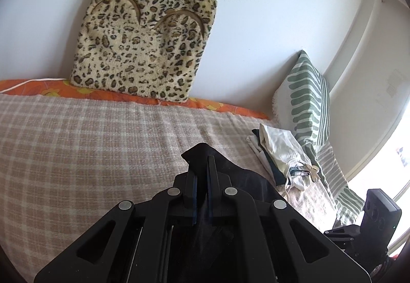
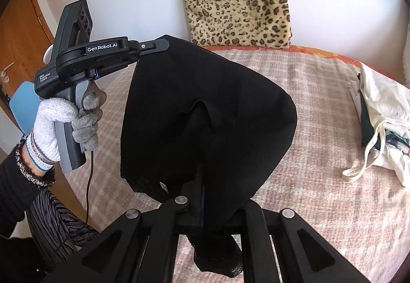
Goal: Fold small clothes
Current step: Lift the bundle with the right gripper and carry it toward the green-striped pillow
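A black garment is held up above the bed between the two tools. The left hand-held gripper is seen from the side in the right wrist view, its fingers brought together on the upper edge of the cloth; in the left wrist view the same fingers are seen pressed onto a dark fold. The right hand-held gripper is clamped on the lower part of the garment, which is draped over its fingers and hangs partly below them. The left tool is gripped by a hand in a white knitted glove, with a black sleeve at the wrist.

The bed is covered by a pink-and-cream checked blanket, and an orange patterned sheet is exposed along its far edge. A leopard-print cushion is leaned upright against the white wall behind the bed. A cushion with green stripes is propped at the right end of the bed, near a bright window. Beside that cushion, a small pile of light and dark clothes is laid on the blanket, well apart from the held garment, with a cream strap trailing from it. A wooden door is visible at the left in the right wrist view, and a blue object is partly shown beneath it.
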Demonstrator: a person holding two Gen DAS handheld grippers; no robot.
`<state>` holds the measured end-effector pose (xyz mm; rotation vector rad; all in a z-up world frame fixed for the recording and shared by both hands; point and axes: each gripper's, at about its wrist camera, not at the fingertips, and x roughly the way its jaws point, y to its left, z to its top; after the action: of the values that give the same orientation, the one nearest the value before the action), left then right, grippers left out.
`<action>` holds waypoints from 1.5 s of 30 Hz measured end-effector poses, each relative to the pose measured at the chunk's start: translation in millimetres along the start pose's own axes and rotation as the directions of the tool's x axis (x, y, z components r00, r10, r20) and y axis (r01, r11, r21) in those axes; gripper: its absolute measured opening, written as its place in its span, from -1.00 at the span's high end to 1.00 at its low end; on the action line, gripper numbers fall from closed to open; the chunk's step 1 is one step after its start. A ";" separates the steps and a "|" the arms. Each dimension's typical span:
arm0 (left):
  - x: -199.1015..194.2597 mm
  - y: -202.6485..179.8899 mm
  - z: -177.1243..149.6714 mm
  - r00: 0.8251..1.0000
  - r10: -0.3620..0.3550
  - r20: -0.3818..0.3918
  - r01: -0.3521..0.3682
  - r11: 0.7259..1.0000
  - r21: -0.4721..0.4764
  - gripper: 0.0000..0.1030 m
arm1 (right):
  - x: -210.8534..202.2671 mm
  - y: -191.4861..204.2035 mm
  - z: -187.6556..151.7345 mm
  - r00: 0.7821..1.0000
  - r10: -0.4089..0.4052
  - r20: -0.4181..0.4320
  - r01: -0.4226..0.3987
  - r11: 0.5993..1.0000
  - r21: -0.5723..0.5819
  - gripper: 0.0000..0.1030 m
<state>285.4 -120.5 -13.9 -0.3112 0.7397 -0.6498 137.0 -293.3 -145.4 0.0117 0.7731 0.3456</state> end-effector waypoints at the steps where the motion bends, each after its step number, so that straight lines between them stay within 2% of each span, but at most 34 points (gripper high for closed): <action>1: 4.2 -8.2 2.5 1.000 -0.009 0.001 0.009 1.000 0.008 0.92 | -5.8 -7.2 -1.2 1.000 -0.013 0.005 0.013 1.000 0.003 0.92; 10: 56.9 -91.7 17.7 0.994 -0.106 -0.032 0.108 0.990 0.086 0.92 | -65.0 -68.9 -7.8 0.989 -0.141 0.038 0.140 0.990 0.027 0.92; 21: 130.9 -185.3 36.5 0.976 -0.201 -0.078 0.211 0.965 0.157 0.92 | -118.9 -155.0 -10.7 0.958 -0.281 0.053 0.277 0.958 0.074 0.92; 28: 180.7 -227.0 48.8 0.970 -0.223 -0.095 0.237 0.952 0.192 0.92 | -131.3 -208.1 -0.4 0.929 -0.369 0.040 0.365 0.928 0.072 0.92; 35: 231.7 -237.3 66.0 0.969 -0.233 -0.087 0.245 0.953 0.181 0.92 | -119.4 -268.4 29.1 0.894 -0.447 0.023 0.445 0.893 0.059 0.92; 40: 263.8 -223.5 74.8 0.977 -0.200 -0.071 0.208 0.967 0.146 0.92 | -104.2 -315.3 58.2 0.910 -0.412 0.048 0.407 0.909 0.090 0.93; 45: 288.6 -199.7 77.1 0.992 -0.113 -0.057 0.120 0.982 0.148 0.92 | -75.3 -351.9 73.1 0.951 -0.305 0.046 0.294 0.942 0.159 0.92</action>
<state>413.8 -456.2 -14.8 -0.2006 0.7173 -0.8229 243.4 -640.3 -89.4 0.0469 0.7169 -0.0040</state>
